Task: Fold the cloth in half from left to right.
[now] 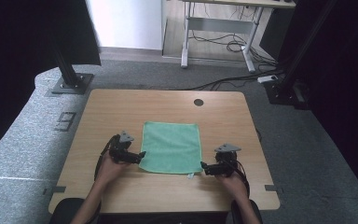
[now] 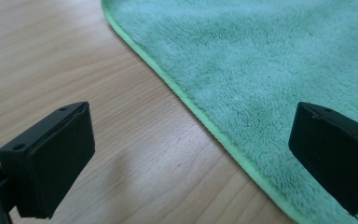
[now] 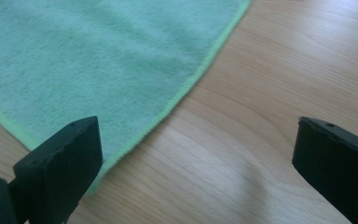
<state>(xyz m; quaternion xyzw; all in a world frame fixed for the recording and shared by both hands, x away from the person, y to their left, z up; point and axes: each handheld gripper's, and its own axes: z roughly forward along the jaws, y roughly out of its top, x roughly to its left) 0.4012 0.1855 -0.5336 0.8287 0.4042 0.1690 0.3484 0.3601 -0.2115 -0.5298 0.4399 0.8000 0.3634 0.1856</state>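
A green cloth [image 1: 172, 146] lies flat in the middle of the wooden table [image 1: 121, 102]. My left gripper [image 1: 141, 156] sits at the cloth's near left corner, jaws wide open, one over bare wood and one over the cloth [image 2: 261, 60]. My right gripper [image 1: 203, 166] is at the near right corner, also open, its jaws straddling the cloth's [image 3: 98, 60] bright green hem. Nothing is held in either. A small white tag [image 1: 190, 176] sticks out from the cloth's near edge.
A round cable hole [image 1: 198, 102] sits near the table's far edge. Bare wood surrounds the cloth on all sides. Beyond the table are grey carpet, black frame posts [image 1: 70, 70] and a desk with cables [image 1: 223, 44].
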